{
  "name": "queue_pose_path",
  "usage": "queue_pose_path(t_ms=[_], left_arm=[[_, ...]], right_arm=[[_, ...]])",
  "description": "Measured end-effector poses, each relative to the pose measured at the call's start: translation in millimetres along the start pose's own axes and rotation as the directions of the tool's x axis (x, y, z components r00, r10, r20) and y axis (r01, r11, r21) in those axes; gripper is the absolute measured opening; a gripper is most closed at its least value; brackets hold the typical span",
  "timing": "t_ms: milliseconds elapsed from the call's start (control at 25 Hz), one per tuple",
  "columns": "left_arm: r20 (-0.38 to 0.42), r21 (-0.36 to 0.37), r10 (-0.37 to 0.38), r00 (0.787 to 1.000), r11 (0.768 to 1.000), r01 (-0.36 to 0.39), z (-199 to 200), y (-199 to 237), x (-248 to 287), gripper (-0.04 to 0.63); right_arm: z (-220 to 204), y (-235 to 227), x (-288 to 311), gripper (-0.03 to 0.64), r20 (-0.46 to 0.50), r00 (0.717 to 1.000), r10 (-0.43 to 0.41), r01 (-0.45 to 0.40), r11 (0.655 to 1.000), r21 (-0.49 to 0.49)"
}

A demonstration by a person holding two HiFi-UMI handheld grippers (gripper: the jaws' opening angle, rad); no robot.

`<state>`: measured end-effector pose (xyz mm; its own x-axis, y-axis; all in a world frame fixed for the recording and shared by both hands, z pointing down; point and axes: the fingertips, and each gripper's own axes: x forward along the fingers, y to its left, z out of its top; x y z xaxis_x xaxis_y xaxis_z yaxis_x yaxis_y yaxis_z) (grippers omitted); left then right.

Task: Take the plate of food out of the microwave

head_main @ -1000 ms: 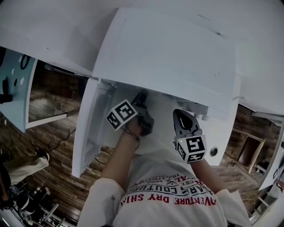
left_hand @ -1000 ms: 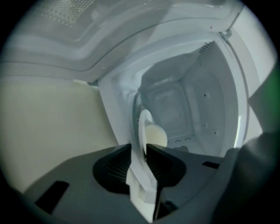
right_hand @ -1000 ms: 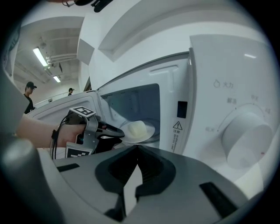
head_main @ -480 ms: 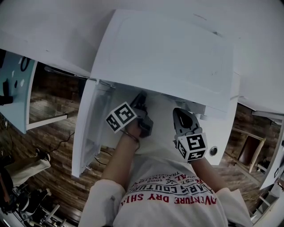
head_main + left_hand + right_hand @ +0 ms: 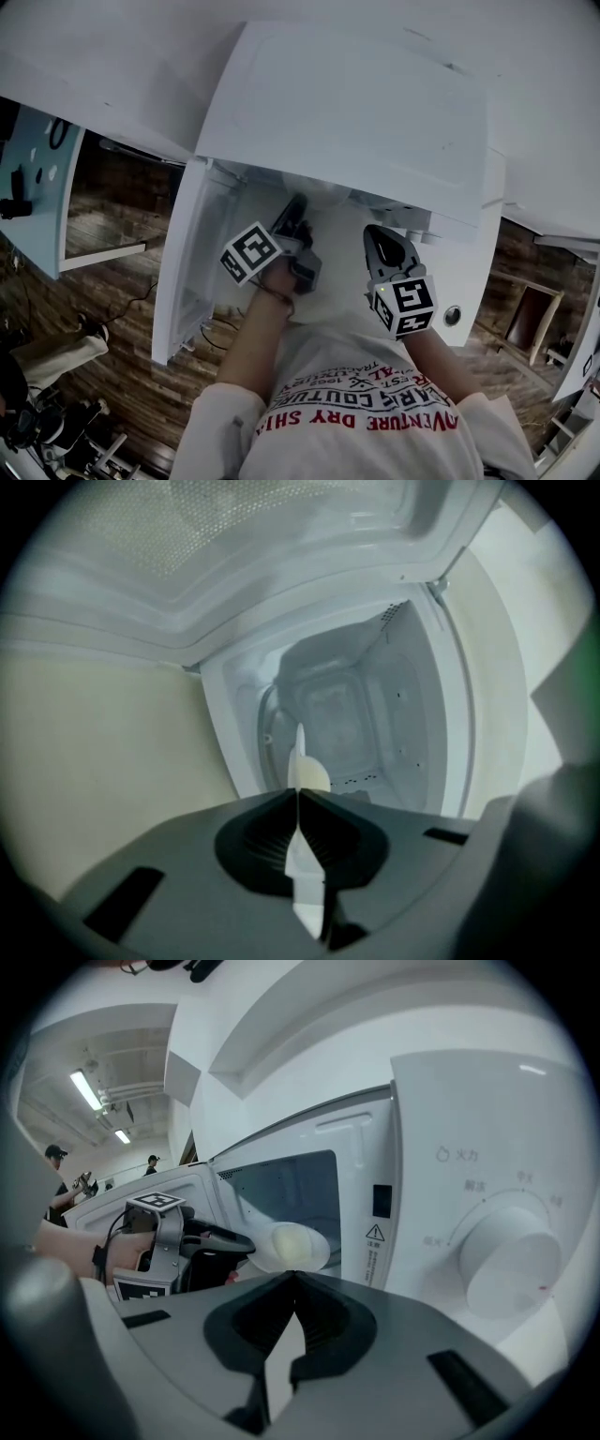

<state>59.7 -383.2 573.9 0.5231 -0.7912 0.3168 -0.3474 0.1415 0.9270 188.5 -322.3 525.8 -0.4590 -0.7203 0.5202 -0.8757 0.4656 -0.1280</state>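
Note:
The white microwave stands with its door swung open to the left. My left gripper reaches into the opening. Its jaws are closing and the pads press on the rim of a white plate that carries a pale mound of food. In the left gripper view the plate stands edge-on between the fingertips of the left gripper, with the cavity behind it. My right gripper hovers in front of the control panel, shut with nothing in it.
A large white dial and printed labels are on the panel right of the opening. Wooden floor lies below, with a white cabinet at the left. People stand far off in the room.
The left gripper has shifted slightly at the microwave opening, and a pale plate edge now shows there. The right gripper has hardly moved.

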Motion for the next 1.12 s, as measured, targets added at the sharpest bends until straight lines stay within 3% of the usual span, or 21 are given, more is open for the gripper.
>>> queue_pose_path(t_ms=[480,1120], left_arm=[[0.071,-0.120,-0.129,0.989,0.983,0.137,-5,-9,-31,0.015],[0.098,-0.115,-0.258,0.961,0.956,0.269,-44,-60,-108,0.015]], right_arm=[[2,11,-15,0.010,0.025,0.999,0.024,-0.024,1.000,0.006],[14,22,-47,0.009,0.096,0.994,0.053,-0.048,0.997,-0.052]])
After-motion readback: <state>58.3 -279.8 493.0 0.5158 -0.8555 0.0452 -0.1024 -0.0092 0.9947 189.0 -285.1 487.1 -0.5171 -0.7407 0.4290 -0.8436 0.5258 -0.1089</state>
